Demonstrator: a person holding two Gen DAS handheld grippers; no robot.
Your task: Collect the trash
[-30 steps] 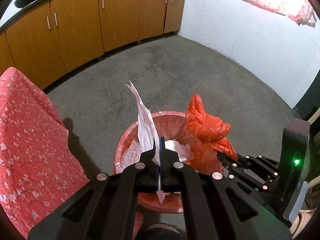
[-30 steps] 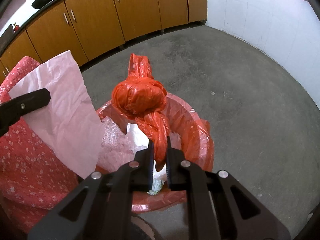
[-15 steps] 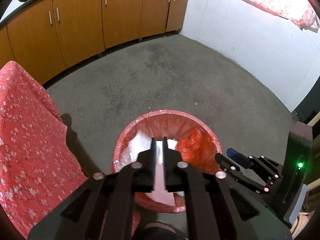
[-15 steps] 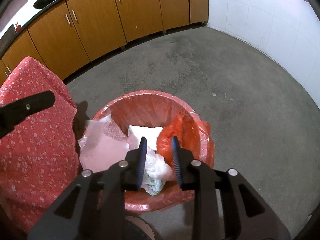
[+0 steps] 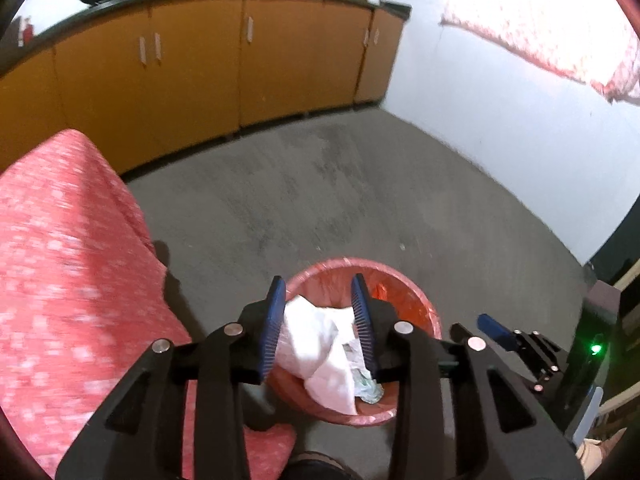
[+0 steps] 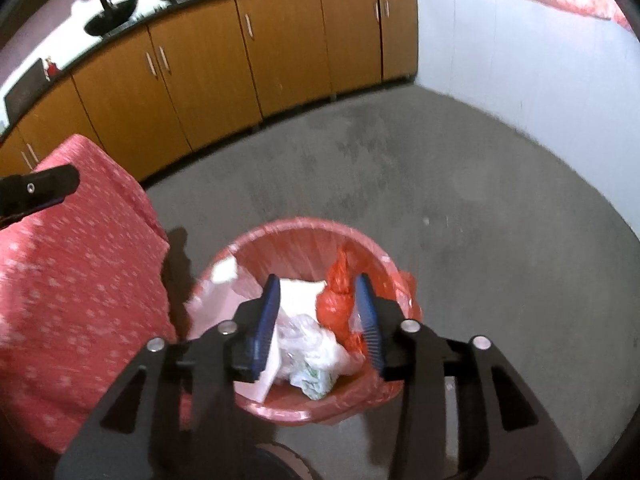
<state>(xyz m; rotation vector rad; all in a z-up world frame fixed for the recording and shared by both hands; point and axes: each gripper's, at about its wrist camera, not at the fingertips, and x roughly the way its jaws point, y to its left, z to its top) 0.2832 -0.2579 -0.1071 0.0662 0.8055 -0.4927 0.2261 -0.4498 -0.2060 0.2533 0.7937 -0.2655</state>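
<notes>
Two grippers hang above a red bin (image 6: 298,226) lined with a red bag, which stands on the grey concrete floor (image 6: 460,184) just beside a piece of furniture draped in a red flowered cloth (image 6: 76,276).

From the left wrist camera, the left gripper (image 5: 319,324) has its jaws apart; they have just been opening, and nothing is pressed between the blue pads (image 5: 273,328). Seen through the gap, a white sheet of paper (image 5: 316,340) lies crumpled in the bin below, clear of the fingers.

From the right wrist camera, the right gripper (image 6: 320,320) also stands with its jaws apart, having just been opening, and holds nothing. Below it in the bin sits a knotted orange-red plastic bag (image 6: 338,300) against the right side of the liner, with a crumpled white plastic bag (image 6: 308,344) and other white and pink paper scraps beside it. The tip of the left gripper shows at the left edge of this view, over the cloth.

Behind the bin runs a row of orange cabinets (image 6: 208,64) under a dark countertop carrying two black pans (image 6: 110,20). A white tiled wall (image 6: 520,52) closes the right side. Both views are somewhat blurred.
</notes>
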